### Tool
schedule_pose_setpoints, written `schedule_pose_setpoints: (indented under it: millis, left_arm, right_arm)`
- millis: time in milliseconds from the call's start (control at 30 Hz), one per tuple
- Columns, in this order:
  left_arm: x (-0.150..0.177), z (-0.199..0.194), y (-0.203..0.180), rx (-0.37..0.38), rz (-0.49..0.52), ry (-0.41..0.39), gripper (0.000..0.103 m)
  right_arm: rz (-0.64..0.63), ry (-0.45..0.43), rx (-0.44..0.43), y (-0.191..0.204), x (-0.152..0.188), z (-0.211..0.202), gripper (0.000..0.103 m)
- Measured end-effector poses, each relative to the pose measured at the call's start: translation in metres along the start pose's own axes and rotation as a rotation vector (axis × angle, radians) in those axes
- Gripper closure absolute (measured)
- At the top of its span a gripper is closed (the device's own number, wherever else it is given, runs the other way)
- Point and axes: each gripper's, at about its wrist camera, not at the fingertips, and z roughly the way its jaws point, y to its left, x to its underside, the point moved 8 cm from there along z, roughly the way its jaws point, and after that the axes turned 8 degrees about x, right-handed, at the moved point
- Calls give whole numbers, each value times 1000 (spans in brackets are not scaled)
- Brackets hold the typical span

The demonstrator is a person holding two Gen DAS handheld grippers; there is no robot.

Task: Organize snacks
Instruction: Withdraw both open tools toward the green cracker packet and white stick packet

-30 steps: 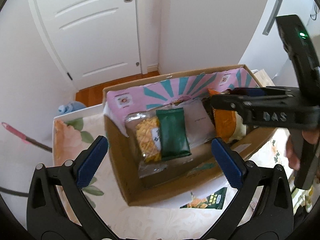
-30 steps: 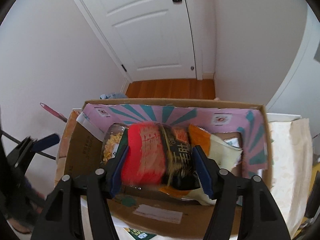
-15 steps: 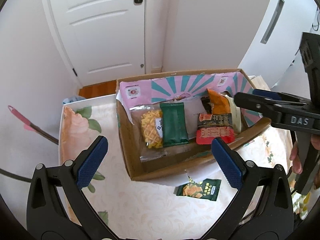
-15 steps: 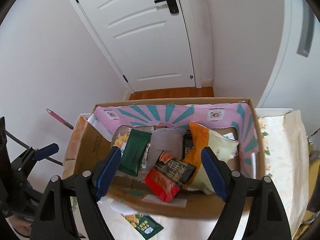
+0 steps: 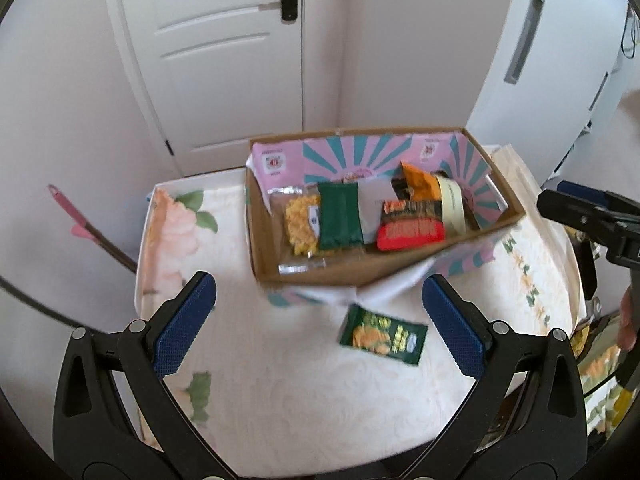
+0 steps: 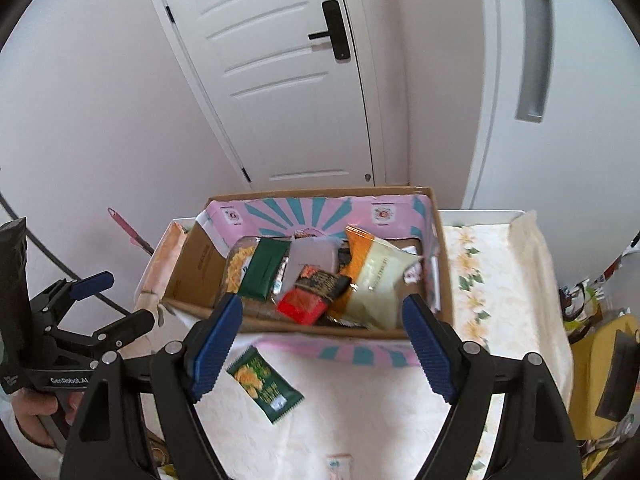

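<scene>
From the left wrist camera, the left gripper (image 5: 319,322) was spread wide with nothing between its blue pads, held back above the flowered tablecloth (image 5: 260,380). The cardboard box (image 5: 360,270) sat ahead of it on the table, holding a yellow waffle bag (image 5: 299,222), a dark green packet (image 5: 339,218), a grey pouch (image 5: 374,200), a red and black packet (image 5: 412,226) and an orange and cream bag (image 5: 434,192), all lying side by side. One snack was outside the box: a small green packet (image 5: 382,335) flat on the cloth, just in front of the box's near wall and between the left gripper's fingers but closer to the right-hand one. Its long axis ran roughly across the view, dipping a little to the right. The right gripper (image 5: 576,212) showed only in part at the right edge, so its opening could not be judged there. From the right wrist camera, the right gripper (image 6: 322,346) was also wide open and empty, hovering above the cloth (image 6: 360,420) short of the box (image 6: 320,330). The small green packet (image 6: 264,384) lay low and left in this view, just beside the left pad, its long axis running diagonally from upper left to lower right. The left gripper (image 6: 108,300) stood open farther left. The packet looked about equally reachable by either gripper; the right would need to shift left and turn to close across the packet's narrow width.
</scene>
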Motion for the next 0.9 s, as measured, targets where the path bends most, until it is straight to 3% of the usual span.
schedule_pose_setpoints:
  millis: [167,300,500,633,767,900]
  left_arm:
    - [27,-10,-14,-5,44,0,0]
    - [42,-12,-29,-3,144,14,0]
    - [52,-2,-34,51,232,48,0]
    - [61,14,-29,93,179,95,0]
    - [70,25,-21,129,59,130,0]
    - [78,41,-13,93,-85,153,1]
  right_arm:
    - [-35,-10,27,-6,32,-18,24]
    - [-81,-1,51,-6,59,-23,24]
    - [-40,10,50,-12,82,-31,24]
    - [-30,32,93,-11,102,-27,24]
    - [1,82,111,-10,125,-12,24]
    - [5,94,139,-13,140,-2,24]
